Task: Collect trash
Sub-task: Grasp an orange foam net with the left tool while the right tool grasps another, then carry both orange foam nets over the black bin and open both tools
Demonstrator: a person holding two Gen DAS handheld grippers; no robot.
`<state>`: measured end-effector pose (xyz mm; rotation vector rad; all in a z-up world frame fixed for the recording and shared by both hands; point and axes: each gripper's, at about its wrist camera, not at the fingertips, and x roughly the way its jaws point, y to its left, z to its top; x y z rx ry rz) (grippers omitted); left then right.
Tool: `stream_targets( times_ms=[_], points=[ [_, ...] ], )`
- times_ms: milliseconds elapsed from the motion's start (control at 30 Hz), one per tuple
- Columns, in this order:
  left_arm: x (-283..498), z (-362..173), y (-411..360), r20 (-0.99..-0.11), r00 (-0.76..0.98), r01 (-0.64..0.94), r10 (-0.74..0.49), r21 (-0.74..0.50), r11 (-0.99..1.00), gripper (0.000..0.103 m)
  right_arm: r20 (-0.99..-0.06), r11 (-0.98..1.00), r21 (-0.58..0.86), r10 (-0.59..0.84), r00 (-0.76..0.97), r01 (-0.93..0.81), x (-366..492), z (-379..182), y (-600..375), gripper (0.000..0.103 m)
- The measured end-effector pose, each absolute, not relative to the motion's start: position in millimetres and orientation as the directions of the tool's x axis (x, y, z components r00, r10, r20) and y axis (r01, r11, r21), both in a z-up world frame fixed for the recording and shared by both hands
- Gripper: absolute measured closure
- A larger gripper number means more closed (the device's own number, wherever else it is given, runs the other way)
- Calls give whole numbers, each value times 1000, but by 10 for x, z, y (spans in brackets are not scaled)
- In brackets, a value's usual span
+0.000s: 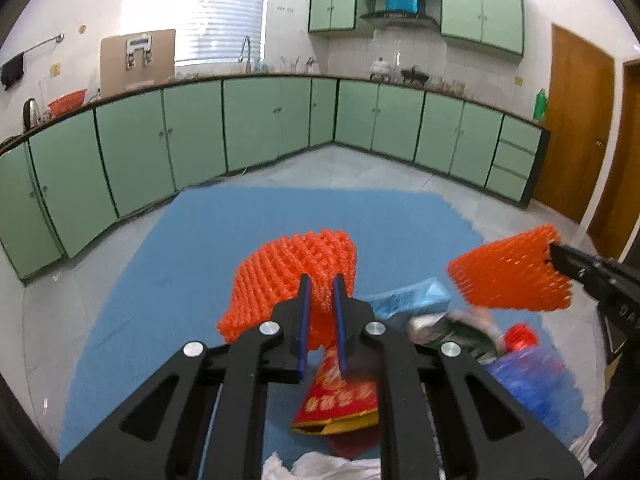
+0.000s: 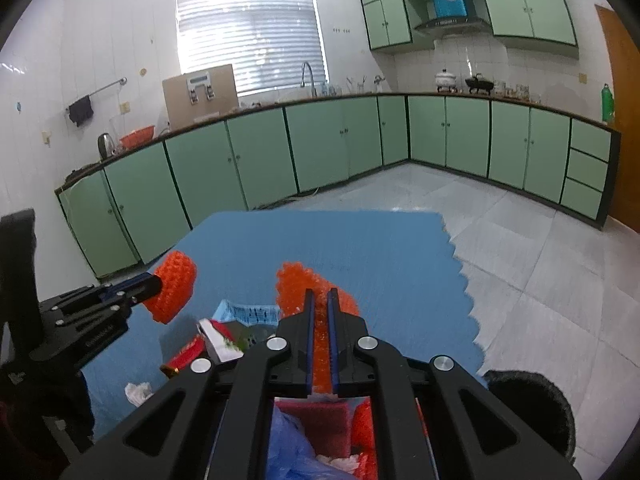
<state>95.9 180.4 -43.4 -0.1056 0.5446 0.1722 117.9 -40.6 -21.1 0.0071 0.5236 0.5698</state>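
Left claw [image 1: 322, 280] clamped on an orange foam net [image 1: 296, 272], net bulging from 9 to 1 o'clock off the fingertips, long axis slanting up toward 1 o'clock, clear of the mat. Right claw [image 2: 321, 294] likewise shut on a second orange net [image 2: 300, 284], flat piece sticking out toward 11 o'clock. Both loads lifted, apart from each other. Black bin [image 2: 532, 404] at 4 o'clock of the right claw, just beside that hand, so nearer to it than to the left; likely drop-off. Below the claws, remaining litter on the blue mat [image 1: 192, 248]: red packet [image 1: 340, 400], blue wrapper [image 1: 412, 296], white tissue [image 2: 138, 392]. Beyond, pale tiled floor [image 2: 520, 240], green cabinets [image 2: 320, 144], window blind [image 2: 248, 32], brown door [image 1: 576, 120].
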Motion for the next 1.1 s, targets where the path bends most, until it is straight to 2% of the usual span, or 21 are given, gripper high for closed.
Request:
stream_targets(
  times_ms=[200,500,800,1100],
  points=[
    [1043,-103,1415,-446,894,-80,45,-60,995,93,-423,863,144,496,759,-484,1158,-18,-633,97],
    [1271,-32,659,-412,904,74,-116,-116,990,93,-387,926,122,376,842,-358,1144,164,-1272,97],
    [1576,-260,-417,-447,839,268,-311,-158,950,93,-425,981,118,190,885,-154,1167,28,-2198,97],
    [1810,-780,-1457,-527,727,406,-440,-186,895,93,-519,989,147,79,851,-3,1251,-512,-2994,97]
  ],
)
